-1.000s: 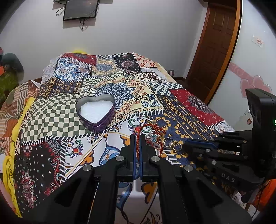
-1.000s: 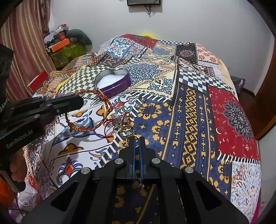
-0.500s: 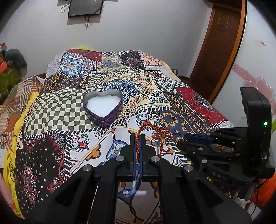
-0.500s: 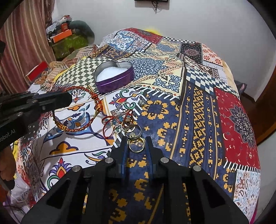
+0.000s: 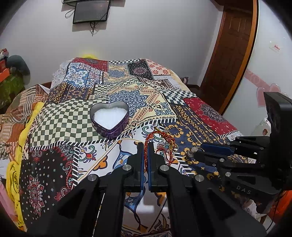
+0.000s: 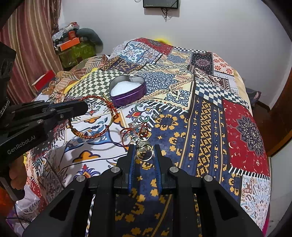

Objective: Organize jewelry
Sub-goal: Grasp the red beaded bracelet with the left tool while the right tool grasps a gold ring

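My left gripper [image 5: 146, 145] is shut on a red and gold braided bracelet [image 5: 158, 135] and holds it above the bed; from the right wrist view the bracelet [image 6: 94, 118] hangs as a loop from the left gripper [image 6: 80, 108]. My right gripper [image 6: 144, 151] is partly open around a gold ring [image 6: 144, 154], its pads close to the ring's sides. It also shows in the left wrist view [image 5: 202, 148]. A small heap of rings and red cord [image 6: 140, 131] lies just beyond the gold ring. A purple heart-shaped tin [image 5: 109, 119] with white filling stands open further back.
The patchwork bedspread [image 6: 209, 127] covers the bed. A wooden door [image 5: 231, 52] is at the right. Cluttered boxes and a striped curtain [image 6: 36, 45] are at the left. A screen hangs on the far wall [image 5: 91, 11].
My right gripper has opened from shut and now frames the gold ring. My left gripper has lifted the bracelet and drawn back slightly, so the tin looks farther.
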Motion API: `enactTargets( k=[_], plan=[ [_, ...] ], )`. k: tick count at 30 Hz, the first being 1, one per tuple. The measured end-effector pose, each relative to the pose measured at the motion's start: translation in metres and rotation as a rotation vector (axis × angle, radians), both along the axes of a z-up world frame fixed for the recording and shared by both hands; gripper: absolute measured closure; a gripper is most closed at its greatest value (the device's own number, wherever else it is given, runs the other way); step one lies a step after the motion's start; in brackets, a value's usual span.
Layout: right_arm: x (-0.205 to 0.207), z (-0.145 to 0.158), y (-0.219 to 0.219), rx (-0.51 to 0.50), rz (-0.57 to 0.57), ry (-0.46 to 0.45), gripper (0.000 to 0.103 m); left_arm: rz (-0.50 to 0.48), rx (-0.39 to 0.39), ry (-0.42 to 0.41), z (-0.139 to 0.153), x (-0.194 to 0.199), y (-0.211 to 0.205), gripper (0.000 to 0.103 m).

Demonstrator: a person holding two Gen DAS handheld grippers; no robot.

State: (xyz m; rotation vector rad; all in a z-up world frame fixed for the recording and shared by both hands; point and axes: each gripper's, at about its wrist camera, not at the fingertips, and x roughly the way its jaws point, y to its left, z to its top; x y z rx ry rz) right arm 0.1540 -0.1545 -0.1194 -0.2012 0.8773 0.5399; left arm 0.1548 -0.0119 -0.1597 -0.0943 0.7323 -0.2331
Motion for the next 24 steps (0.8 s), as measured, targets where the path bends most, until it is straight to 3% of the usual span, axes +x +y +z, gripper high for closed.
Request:
enactTargets(
  k=[10, 15, 24],
  plan=[
    [-0.001, -0.018, 0.001, -0.060, 0.019, 0.078, 0.085, 0.008, 0.004, 0.007, 0.000, -0.001, 0.001, 0.102],
    [0.001, -0.011, 0.000, -0.054, 0.019, 0.067, 0.070, 0.010, -0.001, 0.020, -0.004, 0.001, 0.002, 0.102],
    [0.013, -0.023, 0.004, -0.053, 0.003, 0.075, 0.070, 0.020, 0.003, 0.035, -0.011, 0.005, 0.008, 0.102]
  ],
)
